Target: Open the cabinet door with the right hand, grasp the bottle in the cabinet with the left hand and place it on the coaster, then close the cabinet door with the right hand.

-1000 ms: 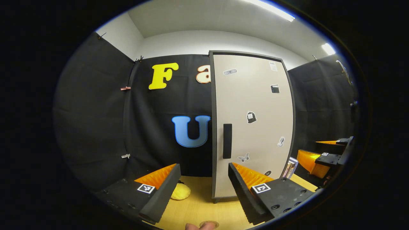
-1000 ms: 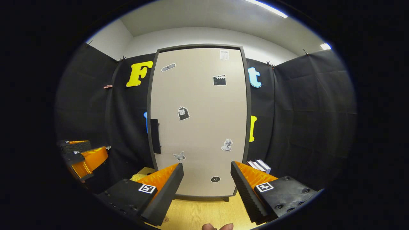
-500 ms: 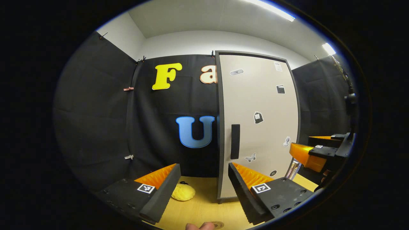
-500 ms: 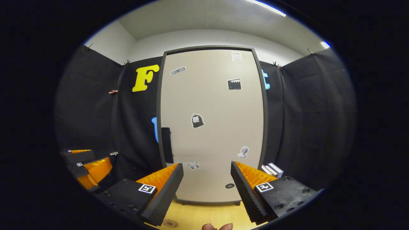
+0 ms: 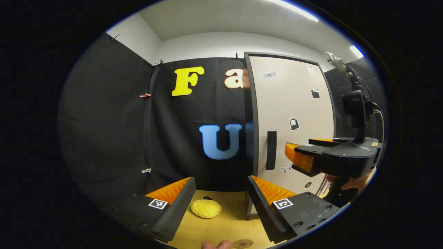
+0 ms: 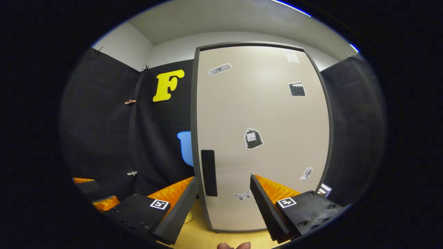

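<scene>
- Beige cabinet door (image 6: 263, 131) is shut; you've opened nothing yet.
- Your right claw (image 6: 224, 204) gapes empty near the handle (image 6: 209, 172).
- Your left claw (image 5: 220, 204) waits open, empty.
- Bottle, coaster and closing all remain.

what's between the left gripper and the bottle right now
The cabinet door is shut, so the bottle behind it cannot be seen or reached. The right gripper is open and close in front of the door, with the handle just above the gap between its fingers, not yet gripped. The left gripper hangs open, off to the cabinet's side.
</scene>
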`<state>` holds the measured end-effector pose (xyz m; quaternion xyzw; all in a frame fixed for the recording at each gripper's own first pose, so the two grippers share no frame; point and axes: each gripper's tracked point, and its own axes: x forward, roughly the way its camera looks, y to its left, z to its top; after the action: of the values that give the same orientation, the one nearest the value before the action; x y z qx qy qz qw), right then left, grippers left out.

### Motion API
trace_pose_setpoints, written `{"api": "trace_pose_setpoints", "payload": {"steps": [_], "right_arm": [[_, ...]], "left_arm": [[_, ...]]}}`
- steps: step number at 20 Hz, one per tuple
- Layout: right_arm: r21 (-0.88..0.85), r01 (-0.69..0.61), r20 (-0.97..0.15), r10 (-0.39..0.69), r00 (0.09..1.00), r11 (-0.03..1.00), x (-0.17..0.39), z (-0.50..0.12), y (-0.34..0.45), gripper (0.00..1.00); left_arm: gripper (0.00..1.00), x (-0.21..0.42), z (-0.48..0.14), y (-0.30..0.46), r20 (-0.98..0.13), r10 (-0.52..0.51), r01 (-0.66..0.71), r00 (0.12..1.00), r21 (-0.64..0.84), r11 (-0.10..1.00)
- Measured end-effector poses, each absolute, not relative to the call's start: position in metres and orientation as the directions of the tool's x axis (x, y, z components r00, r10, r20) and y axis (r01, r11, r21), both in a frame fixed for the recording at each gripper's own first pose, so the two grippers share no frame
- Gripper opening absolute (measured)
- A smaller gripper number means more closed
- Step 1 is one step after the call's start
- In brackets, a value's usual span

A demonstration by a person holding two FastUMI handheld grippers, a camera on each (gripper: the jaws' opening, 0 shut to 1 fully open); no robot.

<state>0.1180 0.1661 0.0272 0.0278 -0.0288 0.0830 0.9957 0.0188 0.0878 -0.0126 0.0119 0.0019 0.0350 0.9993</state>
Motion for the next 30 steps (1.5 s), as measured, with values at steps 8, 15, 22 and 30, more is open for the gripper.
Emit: {"api": "trace_pose_setpoints", "payload": {"steps": [8, 15, 22, 30], "right_arm": [[0.066, -0.142, 0.023, 0.141, 0.990, 0.988, 0.186, 0.004, 0.200, 0.97], [0.067, -0.085, -0.022, 0.087, 0.996, 0.994, 0.209, -0.012, 0.204, 0.51], [0.042, -0.092, -0.014, 0.092, 0.996, 0.995, 0.206, -0.012, 0.200, 0.26], [0.042, -0.221, -0.007, 0.221, 0.975, 0.974, 0.150, -0.009, 0.193, 0.26]], "left_arm": [[0.95, 0.032, -0.034, 0.114, -0.047, 0.101, -0.102, 0.994, 0.001, 0.995], [0.95, 0.037, -0.040, 0.126, -0.062, 0.122, -0.122, 0.991, 0.003, 0.993], [0.95, 0.027, -0.041, 0.121, -0.065, 0.123, -0.123, 0.990, 0.007, 0.992], [0.95, 0.009, -0.039, 0.117, -0.057, 0.143, -0.142, 0.988, 0.021, 0.990]]}}
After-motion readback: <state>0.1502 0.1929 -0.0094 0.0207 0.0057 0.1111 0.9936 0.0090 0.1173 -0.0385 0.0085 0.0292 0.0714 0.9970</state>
